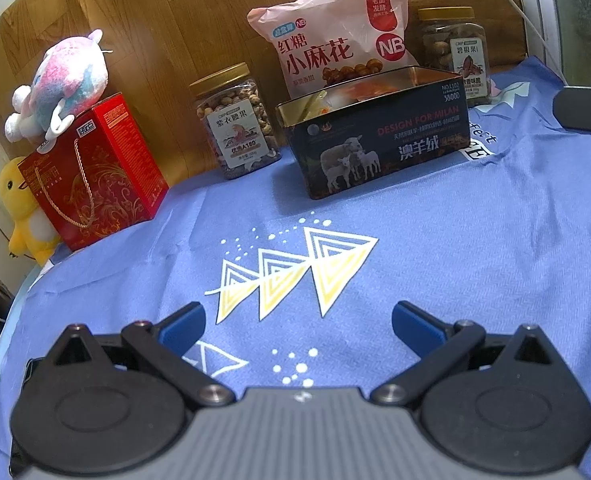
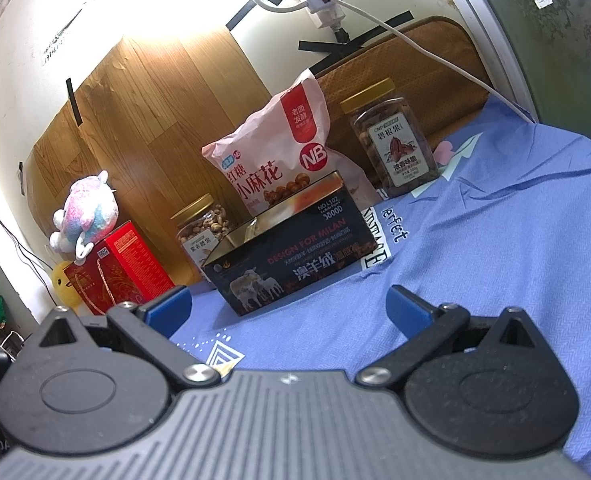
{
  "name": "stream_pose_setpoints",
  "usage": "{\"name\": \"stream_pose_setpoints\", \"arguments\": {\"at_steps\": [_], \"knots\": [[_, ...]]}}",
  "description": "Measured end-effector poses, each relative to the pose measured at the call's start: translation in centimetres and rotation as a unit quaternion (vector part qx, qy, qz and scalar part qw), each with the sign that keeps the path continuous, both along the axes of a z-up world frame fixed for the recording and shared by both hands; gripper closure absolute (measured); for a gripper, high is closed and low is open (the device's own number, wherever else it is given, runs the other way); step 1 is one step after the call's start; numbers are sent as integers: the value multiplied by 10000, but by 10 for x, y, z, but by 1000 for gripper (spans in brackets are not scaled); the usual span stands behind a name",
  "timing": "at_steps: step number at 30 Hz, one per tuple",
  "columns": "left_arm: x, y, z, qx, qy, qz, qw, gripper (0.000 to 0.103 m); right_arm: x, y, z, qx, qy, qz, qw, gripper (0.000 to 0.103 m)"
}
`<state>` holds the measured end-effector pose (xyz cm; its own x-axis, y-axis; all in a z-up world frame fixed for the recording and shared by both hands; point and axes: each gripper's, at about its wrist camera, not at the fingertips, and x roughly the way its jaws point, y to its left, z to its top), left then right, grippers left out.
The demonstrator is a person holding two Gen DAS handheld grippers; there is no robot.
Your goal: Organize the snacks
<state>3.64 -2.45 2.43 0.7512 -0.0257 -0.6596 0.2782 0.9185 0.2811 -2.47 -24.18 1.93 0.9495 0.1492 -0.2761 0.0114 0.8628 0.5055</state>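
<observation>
Snacks stand in a row along the back of your blue printed cloth (image 1: 435, 240), propped against the wood-grain board (image 1: 167, 28), probably so every label faces you. From the left: the red cardboard gift box with a rope handle (image 1: 95, 172) carries a pink-and-blue plush toy (image 1: 63, 80) on top, and a yellow plush duck (image 1: 19, 212) is tucked just beside it. Next comes the clear plastic nut jar with a gold lid (image 1: 237, 120), upright. The dark rectangular tin with sheep printed on its side (image 1: 375, 144) sits in front of the row with no lid on, so it looks like the collecting bin; something orange shows inside, but you cannot tell what. The pink snack bag with red lettering (image 1: 335, 36) leans behind the tin, touching its far rim or close to it. Last on the right is the second clear jar of pecans with a gold lid (image 1: 455, 52).

Your left gripper (image 1: 298, 318) hovers over bare cloth with its blue pads (image 1: 183, 322) spread wide, gripping nothing. Your right gripper (image 2: 289, 306) is likewise spread wide and empty, aimed at the tin, well short of it.
</observation>
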Motion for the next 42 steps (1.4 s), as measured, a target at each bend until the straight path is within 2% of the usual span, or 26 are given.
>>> {"name": "stream_pose_setpoints", "arguments": {"at_steps": [42], "knots": [[-3, 0, 8, -13, -266, 89, 9996, 0, -7, -4, 3, 20, -252, -249, 9994, 0]]}}
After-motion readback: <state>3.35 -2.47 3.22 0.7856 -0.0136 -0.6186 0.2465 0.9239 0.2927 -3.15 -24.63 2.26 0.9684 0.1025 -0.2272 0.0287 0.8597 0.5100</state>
